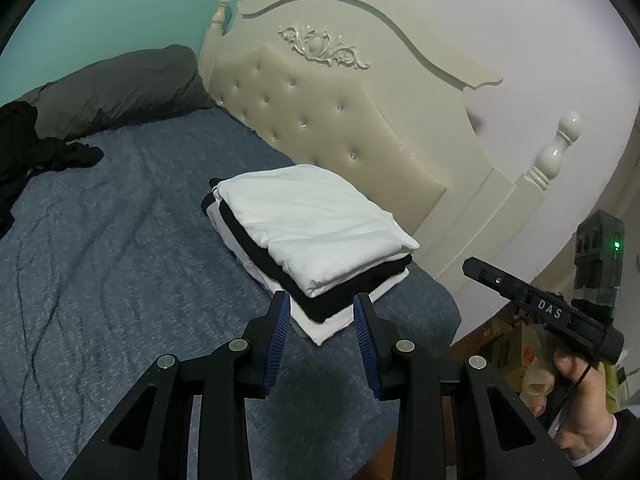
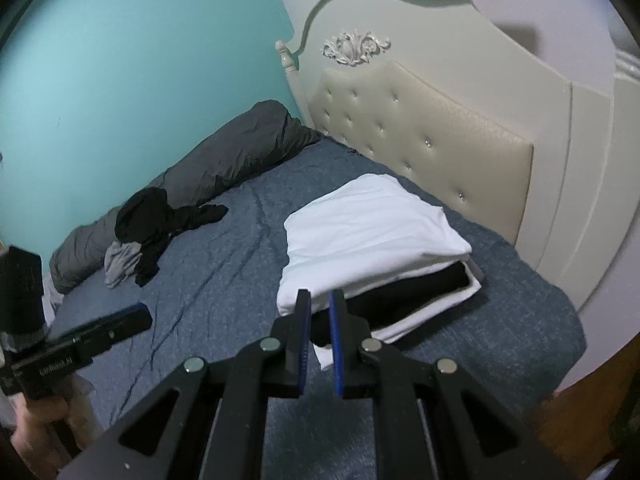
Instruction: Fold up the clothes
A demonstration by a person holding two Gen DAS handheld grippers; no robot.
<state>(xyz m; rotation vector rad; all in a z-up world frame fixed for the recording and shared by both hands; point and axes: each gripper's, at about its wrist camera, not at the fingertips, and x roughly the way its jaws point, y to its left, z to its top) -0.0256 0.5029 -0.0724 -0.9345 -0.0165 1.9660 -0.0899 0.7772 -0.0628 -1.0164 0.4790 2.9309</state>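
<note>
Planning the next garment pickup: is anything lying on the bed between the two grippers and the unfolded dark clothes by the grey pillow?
Nothing visible does. Wrinkled blue bedspread runs bare from both grippers to the crumpled black and grey clothes beside the long grey pillow. The folded white-and-black stack lies off to the right, near the cream headboard.

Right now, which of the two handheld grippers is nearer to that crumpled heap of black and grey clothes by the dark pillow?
Left. The left gripper hangs over the blue bedspread, on the crumpled heap's side. The right gripper sits farther off, by the folded stack.
</note>
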